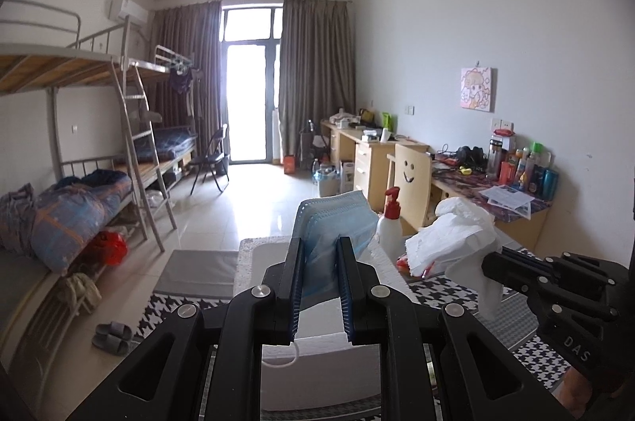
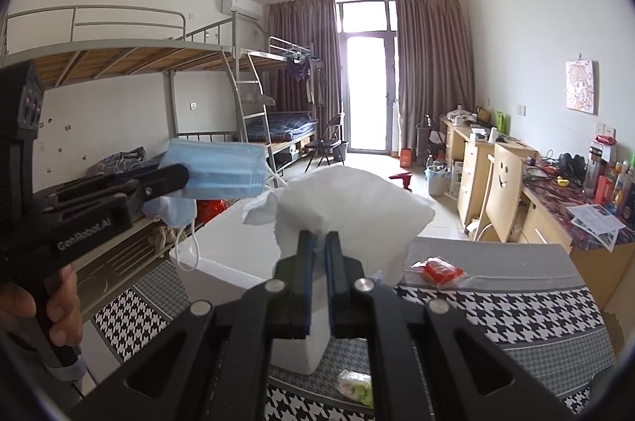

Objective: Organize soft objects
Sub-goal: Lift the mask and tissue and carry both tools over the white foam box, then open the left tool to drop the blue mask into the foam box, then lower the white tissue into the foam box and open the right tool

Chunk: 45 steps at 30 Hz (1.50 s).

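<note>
My left gripper [image 1: 320, 246] is shut on a stack of blue face masks [image 1: 335, 218] and holds it above a white foam box [image 1: 317, 349]. The masks also show in the right wrist view [image 2: 222, 170], with an ear loop hanging down. My right gripper [image 2: 320, 240] is shut on a bunch of white tissues [image 2: 349, 202] held above the same box [image 2: 226, 254]. In the left wrist view the right gripper [image 1: 486, 264] holds the tissues [image 1: 452, 242] just right of the masks.
The box stands on a houndstooth tablecloth [image 2: 496, 306]. A red packet [image 2: 438, 271] and a green-white packet [image 2: 357, 387] lie on it. A white pump bottle with red top [image 1: 391, 222] stands behind the box. Bunk beds [image 1: 79, 151] are left, desks [image 1: 496, 182] right.
</note>
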Each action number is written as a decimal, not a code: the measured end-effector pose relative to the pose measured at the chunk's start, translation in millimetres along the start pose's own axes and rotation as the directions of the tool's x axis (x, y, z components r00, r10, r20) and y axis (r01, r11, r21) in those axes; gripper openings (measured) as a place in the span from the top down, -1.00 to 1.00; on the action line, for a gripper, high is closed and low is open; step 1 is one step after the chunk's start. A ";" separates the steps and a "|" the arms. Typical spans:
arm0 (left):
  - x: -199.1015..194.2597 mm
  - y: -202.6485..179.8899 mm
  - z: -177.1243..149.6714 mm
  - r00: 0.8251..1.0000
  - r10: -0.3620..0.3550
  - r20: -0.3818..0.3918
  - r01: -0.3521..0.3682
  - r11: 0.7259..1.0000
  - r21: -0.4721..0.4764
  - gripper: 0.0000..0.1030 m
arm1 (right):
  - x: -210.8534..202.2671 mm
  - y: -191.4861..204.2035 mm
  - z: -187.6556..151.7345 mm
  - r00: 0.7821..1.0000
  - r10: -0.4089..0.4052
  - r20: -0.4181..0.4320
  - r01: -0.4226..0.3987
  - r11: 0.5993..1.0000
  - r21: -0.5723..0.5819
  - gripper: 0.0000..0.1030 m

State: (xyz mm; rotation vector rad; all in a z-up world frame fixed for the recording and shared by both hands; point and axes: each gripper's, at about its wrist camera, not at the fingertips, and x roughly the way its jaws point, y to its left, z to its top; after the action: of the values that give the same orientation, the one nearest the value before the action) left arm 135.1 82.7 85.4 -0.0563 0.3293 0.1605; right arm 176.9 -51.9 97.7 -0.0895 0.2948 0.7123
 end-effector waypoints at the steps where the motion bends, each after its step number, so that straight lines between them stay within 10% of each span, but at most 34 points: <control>1: 3.8 1.3 -0.8 1.000 0.002 -0.009 -0.002 1.000 -0.003 0.66 | 1.9 0.3 0.5 1.000 0.001 -0.003 -0.001 1.000 -0.002 0.83; 24: 48.6 12.5 -14.8 0.993 -0.033 -0.114 0.031 0.999 -0.022 0.61 | 27.8 5.0 6.3 0.998 -0.010 -0.057 0.009 1.000 -0.017 0.83; 27: 51.2 14.1 -16.8 0.991 -0.028 -0.130 0.027 1.000 -0.014 0.38 | 29.9 3.5 6.8 0.998 -0.014 -0.061 0.013 1.000 -0.014 0.83; 33: 40.1 19.0 -13.2 0.996 0.000 -0.084 -0.004 0.999 -0.050 -0.74 | 32.7 2.4 7.7 0.998 -0.022 -0.065 0.022 1.000 -0.010 0.83; 45: 17.5 35.1 -10.3 0.996 0.085 -0.005 -0.085 0.994 -0.062 -0.98 | 39.8 6.3 11.2 0.997 -0.006 -0.072 0.004 1.000 -0.021 0.83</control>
State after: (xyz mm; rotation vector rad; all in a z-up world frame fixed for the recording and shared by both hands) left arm 142.3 119.0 68.9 -0.1040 0.3292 0.2547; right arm 203.9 -20.1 96.7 -0.1357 0.3559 0.7084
